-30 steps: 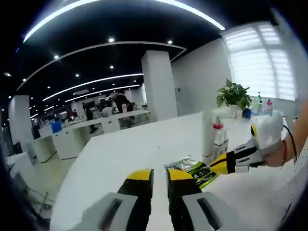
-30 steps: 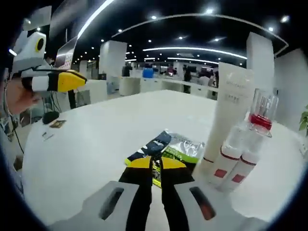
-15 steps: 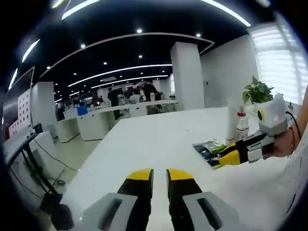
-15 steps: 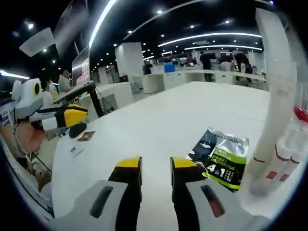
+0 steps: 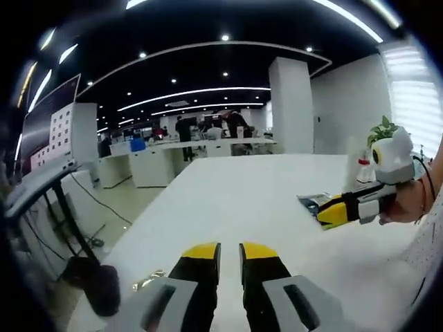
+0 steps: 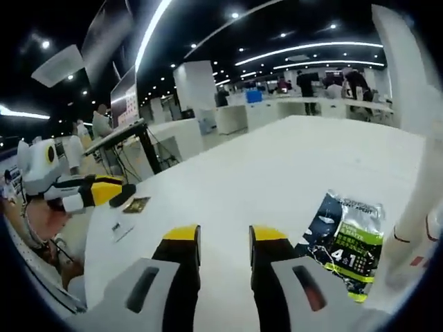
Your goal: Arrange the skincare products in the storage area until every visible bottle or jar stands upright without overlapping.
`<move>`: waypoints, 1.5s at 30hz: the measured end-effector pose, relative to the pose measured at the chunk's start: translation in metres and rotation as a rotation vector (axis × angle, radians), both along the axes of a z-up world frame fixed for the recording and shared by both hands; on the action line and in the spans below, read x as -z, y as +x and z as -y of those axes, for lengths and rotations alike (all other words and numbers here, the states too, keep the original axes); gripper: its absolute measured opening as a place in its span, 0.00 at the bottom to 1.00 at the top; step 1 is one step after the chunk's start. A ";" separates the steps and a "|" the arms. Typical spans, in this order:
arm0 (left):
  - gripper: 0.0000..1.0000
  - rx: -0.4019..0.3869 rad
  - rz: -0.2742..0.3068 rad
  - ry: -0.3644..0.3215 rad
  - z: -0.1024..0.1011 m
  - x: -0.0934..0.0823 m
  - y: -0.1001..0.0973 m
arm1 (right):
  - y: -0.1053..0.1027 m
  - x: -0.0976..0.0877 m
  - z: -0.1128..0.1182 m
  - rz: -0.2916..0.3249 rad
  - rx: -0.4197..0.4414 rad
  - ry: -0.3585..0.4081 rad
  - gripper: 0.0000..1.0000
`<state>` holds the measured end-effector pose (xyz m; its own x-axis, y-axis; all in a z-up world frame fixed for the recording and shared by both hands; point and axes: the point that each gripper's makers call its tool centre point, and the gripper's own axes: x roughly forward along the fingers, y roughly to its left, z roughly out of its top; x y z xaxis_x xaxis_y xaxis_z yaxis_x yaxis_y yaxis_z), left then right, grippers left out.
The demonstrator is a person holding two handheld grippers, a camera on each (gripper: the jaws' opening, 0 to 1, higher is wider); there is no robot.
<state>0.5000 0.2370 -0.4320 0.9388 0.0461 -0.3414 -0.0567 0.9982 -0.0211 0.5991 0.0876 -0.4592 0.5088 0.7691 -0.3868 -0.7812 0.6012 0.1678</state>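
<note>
A green and dark sachet (image 6: 346, 236) printed "4 in 1" lies flat on the white table (image 6: 277, 166), just right of my right gripper (image 6: 225, 242). That gripper is open with nothing between its jaws. A tall white tube (image 6: 410, 173) stands at the right edge, with a small red-labelled bottle (image 6: 423, 257) at its foot. In the left gripper view the sachet (image 5: 313, 200) lies under the right gripper (image 5: 332, 213), with the white tube (image 5: 352, 160) and a red-capped bottle (image 5: 362, 170) behind. My left gripper (image 5: 229, 252) has its jaws close together, holding nothing.
A dark rounded object (image 5: 104, 294) sits at the table's near left edge. A small card (image 6: 136, 205) and a white label (image 6: 122, 228) lie near the left gripper (image 6: 93, 194). A potted plant (image 5: 385, 130) stands far right. Office desks and people are behind.
My right gripper opened, let go of the sachet and drew back to its left. The left gripper view swung left, away from the bottles; its jaws kept the same gap.
</note>
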 end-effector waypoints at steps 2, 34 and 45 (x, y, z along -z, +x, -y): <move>0.11 -0.013 -0.004 -0.007 -0.006 0.002 -0.004 | 0.000 -0.001 -0.001 -0.003 0.007 0.009 0.27; 0.15 -0.180 -0.258 -0.117 -0.072 0.084 -0.078 | -0.023 0.006 -0.042 -0.097 -0.081 0.037 0.31; 0.12 -0.155 -0.324 -0.108 -0.070 0.096 -0.086 | -0.067 0.016 -0.090 -0.165 -0.274 0.008 0.29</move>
